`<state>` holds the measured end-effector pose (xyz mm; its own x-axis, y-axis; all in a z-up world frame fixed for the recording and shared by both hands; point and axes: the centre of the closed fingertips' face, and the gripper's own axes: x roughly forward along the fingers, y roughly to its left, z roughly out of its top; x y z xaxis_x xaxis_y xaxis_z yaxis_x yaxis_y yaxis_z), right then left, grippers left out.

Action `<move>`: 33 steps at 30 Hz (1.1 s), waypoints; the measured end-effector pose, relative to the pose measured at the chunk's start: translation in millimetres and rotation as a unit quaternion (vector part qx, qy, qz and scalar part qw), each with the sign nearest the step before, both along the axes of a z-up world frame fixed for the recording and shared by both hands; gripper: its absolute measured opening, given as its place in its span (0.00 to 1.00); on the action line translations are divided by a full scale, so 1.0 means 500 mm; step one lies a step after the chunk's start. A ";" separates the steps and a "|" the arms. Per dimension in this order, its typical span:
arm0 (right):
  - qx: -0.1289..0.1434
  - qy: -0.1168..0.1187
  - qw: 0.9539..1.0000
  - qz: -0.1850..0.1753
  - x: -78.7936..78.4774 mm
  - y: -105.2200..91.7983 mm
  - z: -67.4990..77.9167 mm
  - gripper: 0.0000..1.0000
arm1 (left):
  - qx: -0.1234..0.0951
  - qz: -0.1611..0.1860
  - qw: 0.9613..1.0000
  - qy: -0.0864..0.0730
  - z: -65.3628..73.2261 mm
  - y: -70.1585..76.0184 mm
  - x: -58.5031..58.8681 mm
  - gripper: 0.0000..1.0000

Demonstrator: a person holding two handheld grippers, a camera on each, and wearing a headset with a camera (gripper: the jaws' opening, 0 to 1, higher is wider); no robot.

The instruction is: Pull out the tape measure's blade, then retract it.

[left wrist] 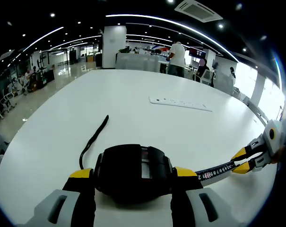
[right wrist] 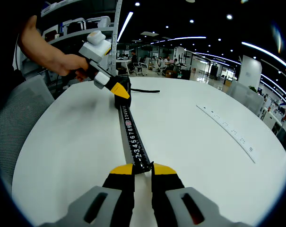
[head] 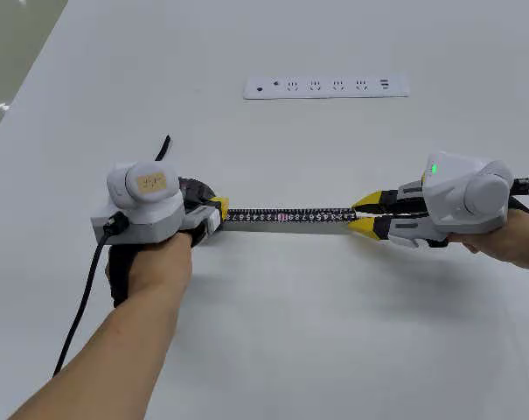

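The black tape measure case (left wrist: 133,171) sits on the white table, clamped between my left gripper's (left wrist: 133,173) yellow-tipped jaws; in the head view the case (head: 197,194) is mostly hidden behind that gripper (head: 213,214). Its black blade (head: 288,214) with white numbers runs right across the table to my right gripper (head: 362,214), which is shut on the blade's end. In the right gripper view the blade (right wrist: 132,138) stretches from my right gripper (right wrist: 143,169) away to the case (right wrist: 122,97). A black wrist strap (left wrist: 93,137) trails from the case.
A white power strip (head: 326,86) lies on the table beyond the blade. A black cable (head: 80,297) hangs from the left gripper toward the near edge. The table's left edge (head: 24,83) meets the floor at far left. People stand in the office behind the table.
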<state>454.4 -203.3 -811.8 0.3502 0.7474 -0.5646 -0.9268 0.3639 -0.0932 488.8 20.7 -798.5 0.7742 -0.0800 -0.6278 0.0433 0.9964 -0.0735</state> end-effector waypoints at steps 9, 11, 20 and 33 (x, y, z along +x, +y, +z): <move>0.001 0.000 1.000 -0.001 0.000 0.010 0.000 0.11 | -0.001 0.000 1.000 0.001 0.000 0.000 0.001 0.61; 0.001 0.000 1.000 -0.001 0.000 0.011 0.000 0.11 | -0.001 0.000 1.000 0.001 0.000 0.000 0.001 0.61; 0.007 0.001 1.000 0.001 0.001 0.035 0.000 0.11 | -0.002 -0.001 1.000 0.002 0.000 0.000 0.001 0.61; 0.011 -0.001 1.000 0.004 0.003 0.069 -0.004 0.11 | -0.003 -0.001 1.000 0.002 0.000 -0.001 0.000 0.61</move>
<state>456.0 -169.0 -813.8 0.3455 0.7627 -0.5467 -0.9294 0.3587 -0.0869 488.9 20.1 -798.4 0.7714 -0.0845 -0.6307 0.0448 0.9959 -0.0787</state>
